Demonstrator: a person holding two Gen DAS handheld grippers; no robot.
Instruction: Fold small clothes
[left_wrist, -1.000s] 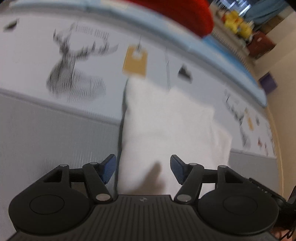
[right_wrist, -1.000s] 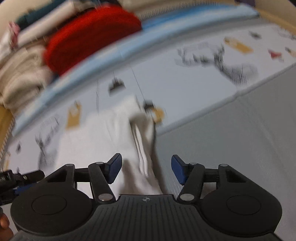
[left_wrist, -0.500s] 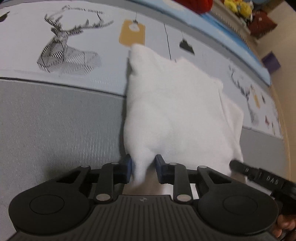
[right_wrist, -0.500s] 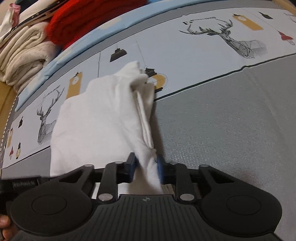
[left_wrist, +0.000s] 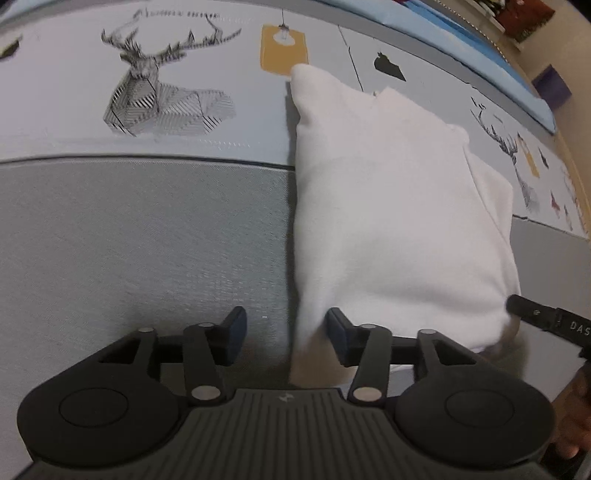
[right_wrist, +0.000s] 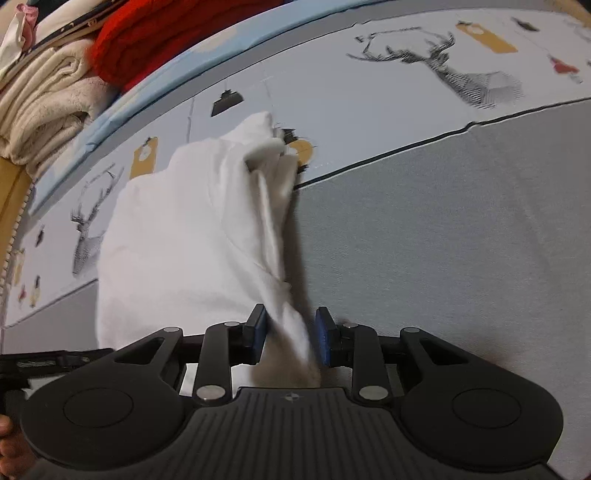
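On the deer-print mat (left_wrist: 147, 221), both grippers' jaws have just been opening: left gripper (left_wrist: 286, 332) and right gripper (right_wrist: 290, 334) each loosely straddle a corner of the white garment (left_wrist: 388, 221).

The white letters "DAS" can be read on a black bar (left_wrist: 550, 322) at the right edge of the left wrist view; nothing else is legible.

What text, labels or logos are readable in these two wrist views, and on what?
"DAS": white letters on the black hand-held gripper part at the right edge of the left wrist view; cut off by the frame.
Lettering above the deer print on the mat: blurred, unreadable.
Small emblem, no letters, on the left hand-held gripper body; the same on the right hand-held gripper.
White garment: no text visible.
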